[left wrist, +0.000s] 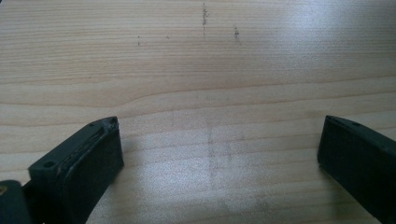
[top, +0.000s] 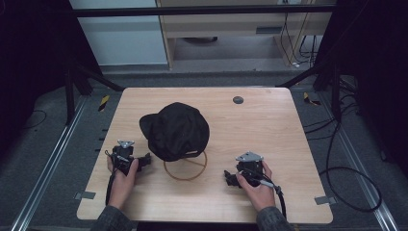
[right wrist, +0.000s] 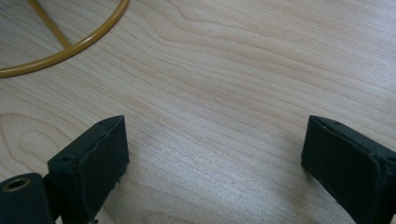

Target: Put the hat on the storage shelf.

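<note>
Black cap (top: pixel 175 130) on yellow wire stand (top: pixel 185 167), mid worktop (top: pixel 269 130).
We see the cap hiding most of the stand; no logo or writing readable. Left tool (top: pixel 143 160) and right tool (top: pixel 230 179) both rest on the worktop either side, jaws wide apart, empty.

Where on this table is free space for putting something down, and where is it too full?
Free: the table right of the black cap, up to the small round plug, and the near strip between the left tongs and right tongs. Crowded: centre-left, where the cap sits on its yellow ring stand.
</note>
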